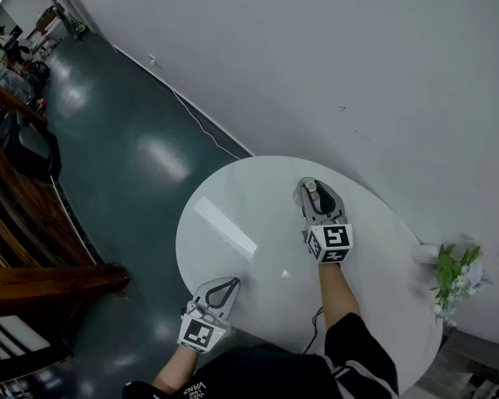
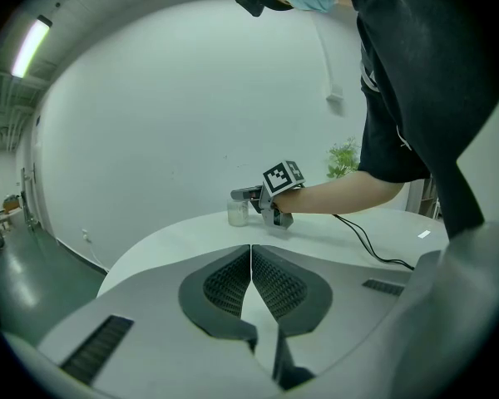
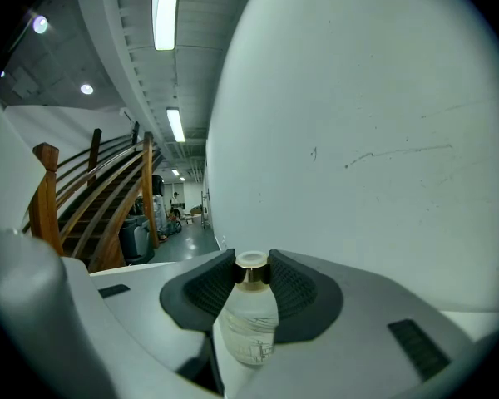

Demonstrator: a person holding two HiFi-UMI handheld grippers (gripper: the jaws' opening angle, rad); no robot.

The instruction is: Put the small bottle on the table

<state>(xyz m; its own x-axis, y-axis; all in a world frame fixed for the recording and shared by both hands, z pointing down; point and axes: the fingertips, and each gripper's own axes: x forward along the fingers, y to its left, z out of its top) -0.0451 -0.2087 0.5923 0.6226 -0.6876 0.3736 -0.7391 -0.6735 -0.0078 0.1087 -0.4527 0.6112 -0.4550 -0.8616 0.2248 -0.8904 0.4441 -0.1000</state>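
Note:
A small clear bottle (image 3: 249, 322) with a gold collar and white cap stands upright on the round white table (image 1: 233, 231). My right gripper (image 3: 251, 266) is shut on its neck, a pad pressing each side of the collar. In the head view this gripper (image 1: 310, 184) reaches over the table's far middle, with the bottle (image 1: 312, 187) just showing at its tips. The left gripper view shows the bottle (image 2: 237, 214) resting on the tabletop. My left gripper (image 1: 225, 283) hovers at the table's near left edge, its pads (image 2: 270, 283) shut together on nothing.
A plant with pale flowers (image 1: 456, 274) in a white pot stands at the table's right edge. A black cable (image 1: 315, 329) runs over the near rim. A white wall rises behind the table. A wooden stair railing (image 1: 33, 248) and dark glossy floor lie to the left.

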